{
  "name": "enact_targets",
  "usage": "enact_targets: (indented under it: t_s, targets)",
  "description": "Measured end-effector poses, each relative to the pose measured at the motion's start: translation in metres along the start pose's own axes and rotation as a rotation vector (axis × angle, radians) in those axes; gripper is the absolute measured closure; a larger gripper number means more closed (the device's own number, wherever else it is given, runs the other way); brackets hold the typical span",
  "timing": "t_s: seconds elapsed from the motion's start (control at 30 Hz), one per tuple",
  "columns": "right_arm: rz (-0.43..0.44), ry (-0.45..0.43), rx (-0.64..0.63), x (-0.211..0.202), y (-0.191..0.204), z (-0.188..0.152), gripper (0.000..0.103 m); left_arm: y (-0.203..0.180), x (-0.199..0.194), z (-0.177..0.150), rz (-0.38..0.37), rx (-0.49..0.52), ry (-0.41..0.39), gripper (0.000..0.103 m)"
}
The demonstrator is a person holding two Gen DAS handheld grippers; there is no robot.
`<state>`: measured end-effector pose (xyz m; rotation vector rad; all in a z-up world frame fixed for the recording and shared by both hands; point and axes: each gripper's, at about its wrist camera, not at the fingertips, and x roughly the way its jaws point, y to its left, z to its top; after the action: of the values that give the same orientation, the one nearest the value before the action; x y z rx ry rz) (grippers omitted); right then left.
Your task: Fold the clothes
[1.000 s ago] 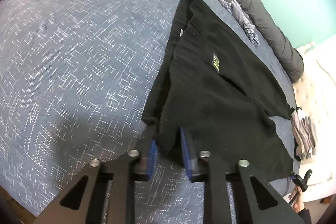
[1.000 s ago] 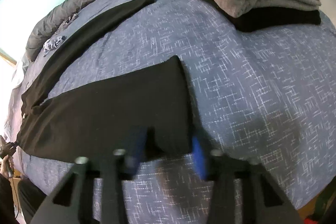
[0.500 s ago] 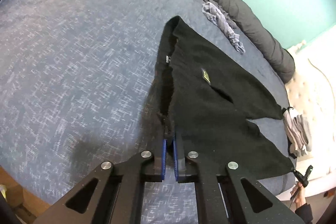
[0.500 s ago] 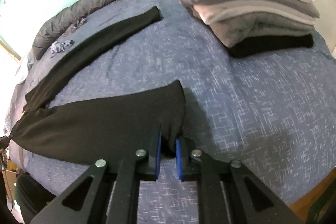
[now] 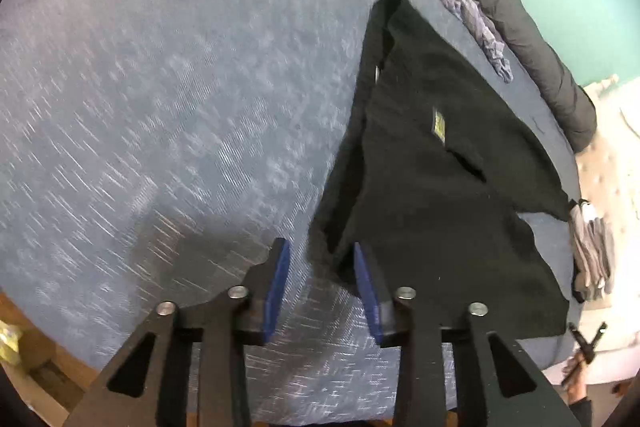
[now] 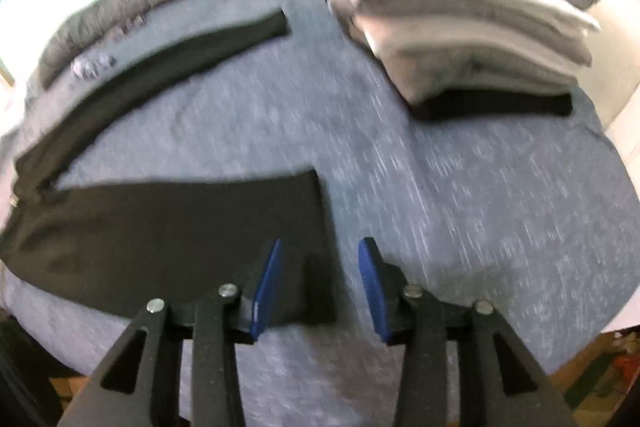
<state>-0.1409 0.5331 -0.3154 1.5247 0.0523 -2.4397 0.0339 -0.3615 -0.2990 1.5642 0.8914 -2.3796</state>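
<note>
Both claws, clamped on the black trousers [image 5: 440, 187] half a second ago, now gape empty: left claw [image 5: 322, 287], right claw [image 6: 316, 283] (hem released); trousers lie flat on bed [image 5: 160, 107].

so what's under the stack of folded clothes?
A folded black garment forms the bottom of the stack of folded clothes, sticking out beneath the grey and white layers. It rests on the blue bedspread. Anything beneath it is covered.

Left claw [image 5: 320, 279] gapes wide at black trousers' [image 5: 440, 187] waistband corner.
</note>
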Motion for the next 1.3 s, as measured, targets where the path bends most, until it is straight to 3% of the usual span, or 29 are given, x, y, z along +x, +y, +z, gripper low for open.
enact_targets:
  t_s: [0.13, 0.33, 0.57, 0.9, 0.93, 0.97, 1.1, 1.3]
  targets:
    - [0.072, -0.023, -0.025, 0.008, 0.035, 0.018, 0.061, -0.021, 0.004, 0.024, -0.016, 0.065, -0.023, 0.065]
    - [0.179, -0.057, -0.063, 0.020, 0.088, 0.044, 0.057, -0.056, 0.039, 0.061, -0.037, 0.122, -0.008, 0.065]
    - [0.255, -0.058, -0.155, 0.039, 0.150, 0.060, 0.057, -0.065, 0.081, 0.099, -0.045, 0.114, 0.017, 0.065]
    - [0.242, -0.036, -0.160, 0.059, 0.154, 0.073, 0.057, -0.066, 0.106, 0.130, -0.059, 0.128, -0.007, 0.066]
    - [0.241, -0.035, -0.155, 0.060, 0.152, 0.073, 0.056, -0.067, 0.107, 0.131, -0.064, 0.131, -0.009, 0.070]
    - [0.237, -0.033, -0.152, 0.061, 0.151, 0.074, 0.056, -0.069, 0.108, 0.132, -0.064, 0.141, -0.008, 0.082]
    - [0.238, -0.027, -0.143, 0.064, 0.150, 0.075, 0.055, -0.074, 0.101, 0.134, -0.058, 0.162, -0.032, 0.098]
    - [0.250, -0.017, -0.151, 0.069, 0.159, 0.074, 0.055, -0.084, 0.065, 0.150, -0.062, 0.168, -0.135, 0.100]
